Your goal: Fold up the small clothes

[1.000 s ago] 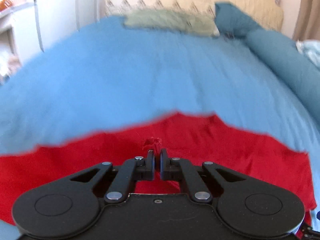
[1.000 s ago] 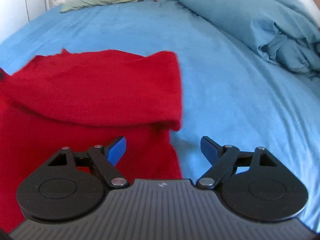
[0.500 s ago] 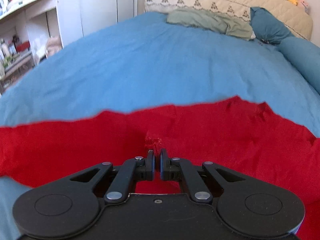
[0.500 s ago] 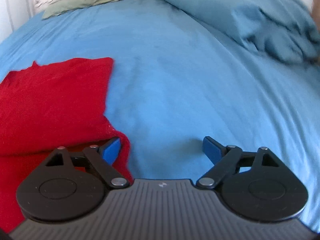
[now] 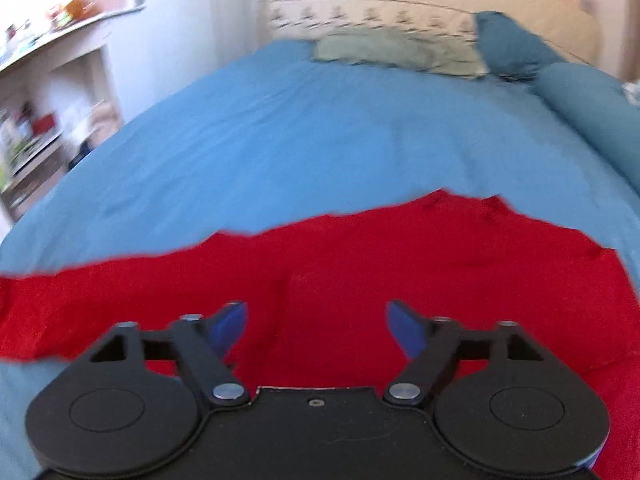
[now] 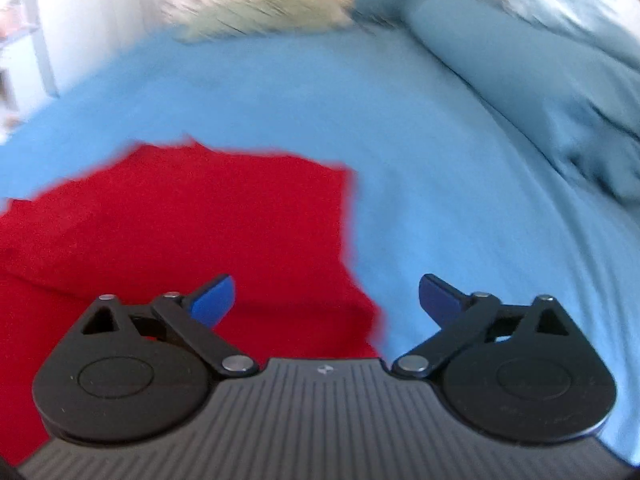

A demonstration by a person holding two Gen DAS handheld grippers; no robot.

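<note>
One red garment point(image 5: 360, 280) lies spread on the blue bed sheet point(image 5: 300, 140), filling the lower half of the left wrist view from 9 o'clock across to 3 o'clock; in the right wrist view it point(image 6: 180, 232) takes the left side, its right edge running from 12 o'clock down toward 6 o'clock. A fold line crosses it near the left tong tip in that view. Two tongs are in frame, one per view. The left tongs point(image 5: 318, 326) hang just over the red cloth, released, the two blue-padded tips spread wide with nothing between them. The right tongs point(image 6: 326, 298) are likewise released, the left tip over the red cloth and the right tip over bare sheet. At 12 o'clock, at the head of the bed, rests one pale green cloth point(image 5: 392, 52) against a cream headboard cover point(image 5: 400, 4). One teal duvet roll point(image 5: 592, 120) lies along the bed at 2 o'clock. White shelving point(image 5: 48, 92) stands at 10 o'clock, its contents too blurred to count
</note>
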